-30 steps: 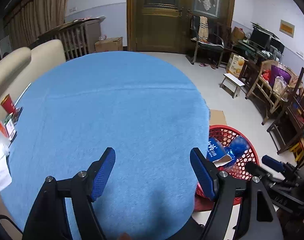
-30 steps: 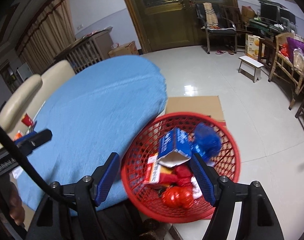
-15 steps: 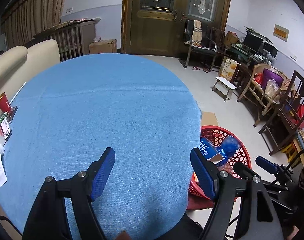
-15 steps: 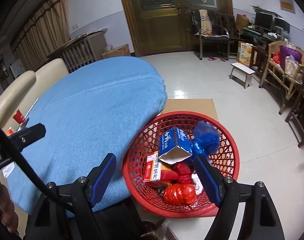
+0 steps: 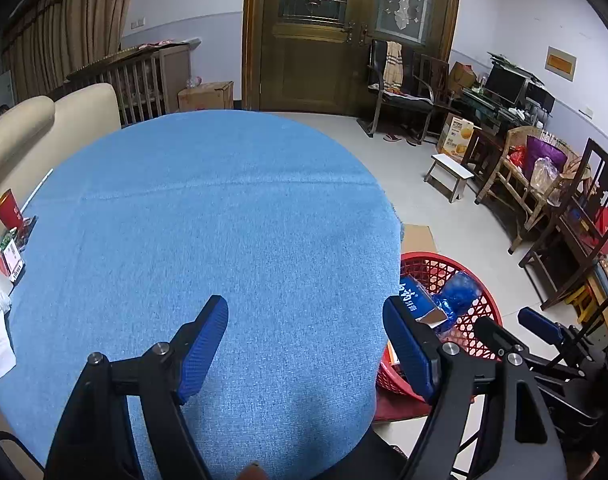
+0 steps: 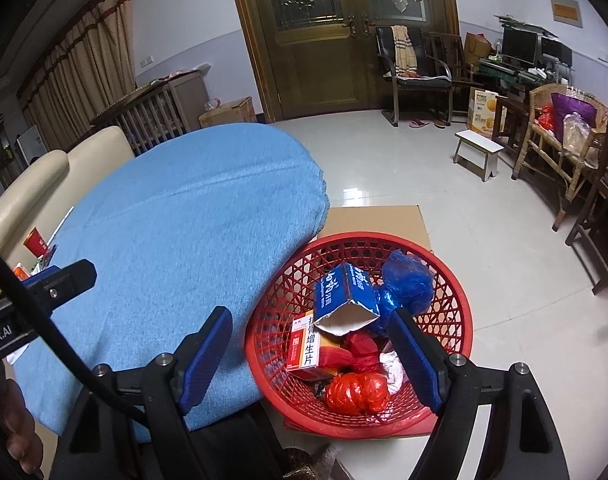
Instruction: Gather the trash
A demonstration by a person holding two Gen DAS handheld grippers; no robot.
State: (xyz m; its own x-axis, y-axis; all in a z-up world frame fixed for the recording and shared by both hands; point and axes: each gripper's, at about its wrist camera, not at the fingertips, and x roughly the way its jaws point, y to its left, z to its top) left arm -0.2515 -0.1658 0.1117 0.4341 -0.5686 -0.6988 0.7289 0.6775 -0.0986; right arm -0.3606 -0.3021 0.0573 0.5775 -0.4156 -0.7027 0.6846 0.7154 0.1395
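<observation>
Both grippers, left (image 5: 306, 344) and right (image 6: 312, 354), hang wide apart and empty above the blue-clothed round table (image 5: 224, 220). Collected trash, 1 open blue carton (image 6: 346, 300) among crumpled wrappers, fills the red plastic lattice basket (image 6: 456, 300) alongside; light, crushable, best pinched at edges.

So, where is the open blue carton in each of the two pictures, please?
Left wrist view: the blue carton is at lower right, inside the red basket, partly hidden by the table edge and a gripper finger.
Right wrist view: the blue carton is at lower centre, mouth open, on top of the trash.
Shared landmark: the red basket.
</observation>
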